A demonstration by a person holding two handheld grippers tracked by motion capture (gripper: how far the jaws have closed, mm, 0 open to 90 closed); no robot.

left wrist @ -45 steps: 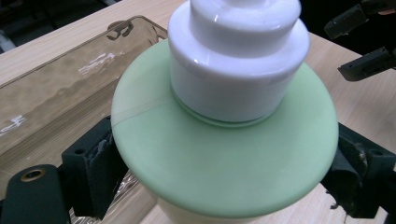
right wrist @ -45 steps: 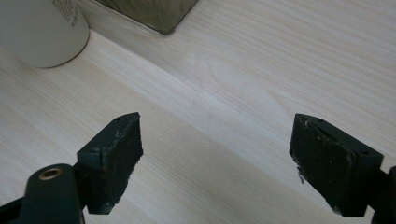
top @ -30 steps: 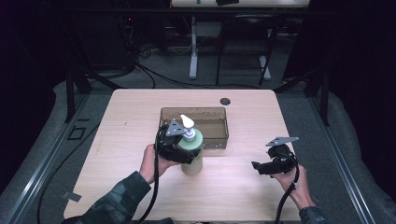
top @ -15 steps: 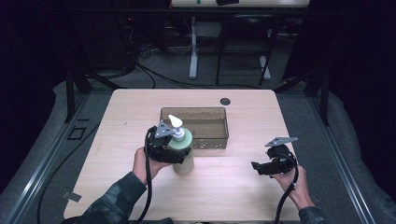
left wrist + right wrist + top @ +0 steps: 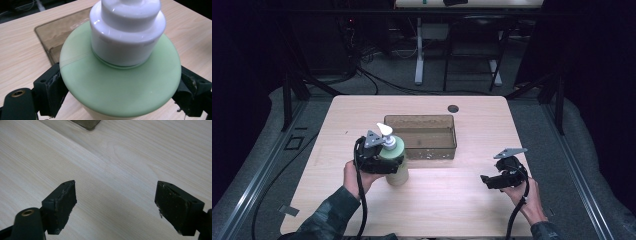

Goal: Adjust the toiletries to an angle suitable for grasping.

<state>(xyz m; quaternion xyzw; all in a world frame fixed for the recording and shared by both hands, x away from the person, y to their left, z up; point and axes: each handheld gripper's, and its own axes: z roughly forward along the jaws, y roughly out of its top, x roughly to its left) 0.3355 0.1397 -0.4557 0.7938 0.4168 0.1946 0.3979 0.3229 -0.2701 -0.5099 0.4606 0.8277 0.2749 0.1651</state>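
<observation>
The left hand-held gripper (image 5: 388, 164) is clamping a pale green pump bottle (image 5: 395, 162) just under its shoulder, both black pads pressing on its sides in the left gripper view, where the bottle (image 5: 120, 82) and its white pump collar (image 5: 127, 32) are crowding the frame. The bottle is standing upright, with its base appearing to be resting on the counter (image 5: 452, 200), right between the jaws and just in front of the near left corner of the brown tray (image 5: 422, 136). The step in hand is judged to be the carrying of the bottle, either out of the tray or toward it; which of the two is not readable from this moment alone. The next move is calling for a steady, upright hold, since the grip is sitting high and the body below could be swinging; setting it down flat before letting go would be the safe course. The right hand-held gripper (image 5: 486, 180) is hovering low over bare counter, well to the right of the bottle, its jaws standing apart with nothing between them (image 5: 115, 207). The bottle's base is being hidden by the hand and its own shoulder, the pump spout is being cut off in the left gripper view, and the tray's contents are too dim to be made out.
</observation>
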